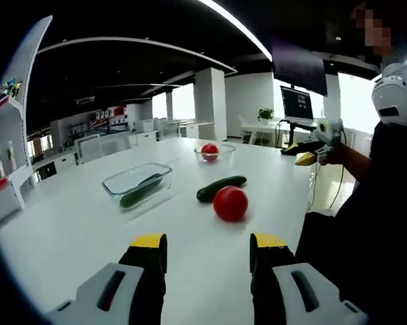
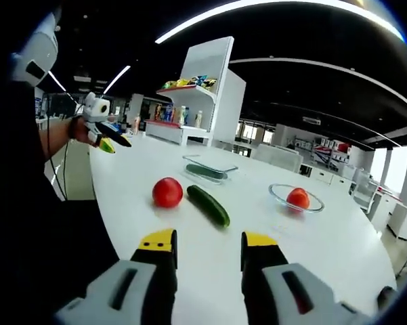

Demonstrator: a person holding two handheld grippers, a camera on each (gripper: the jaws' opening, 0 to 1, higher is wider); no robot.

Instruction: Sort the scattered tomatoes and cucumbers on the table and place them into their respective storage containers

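Observation:
A loose red tomato [image 1: 230, 203] [image 2: 167, 192] and a dark green cucumber [image 1: 221, 187] [image 2: 208, 204] lie side by side mid-table. Beyond them, a rectangular glass container [image 1: 122, 177] [image 2: 193, 160] holds another cucumber [image 1: 139, 190] [image 2: 206, 172]. A round glass bowl [image 1: 227, 147] [image 2: 277, 191] holds a tomato [image 1: 210, 150] [image 2: 298, 197]. My left gripper [image 1: 208, 244] is open and empty, short of the loose tomato, and appears far left in the right gripper view [image 2: 107, 141]. My right gripper [image 2: 208, 242] is open and empty too, and hangs at the table's right edge [image 1: 306, 157].
The white table [image 1: 68, 230] curves away to an edge at the right. A person's dark sleeve and body [image 1: 372, 203] stand beside it. A white shelf unit [image 2: 206, 81] with bottles and a monitor [image 1: 296, 103] on a desk stand behind.

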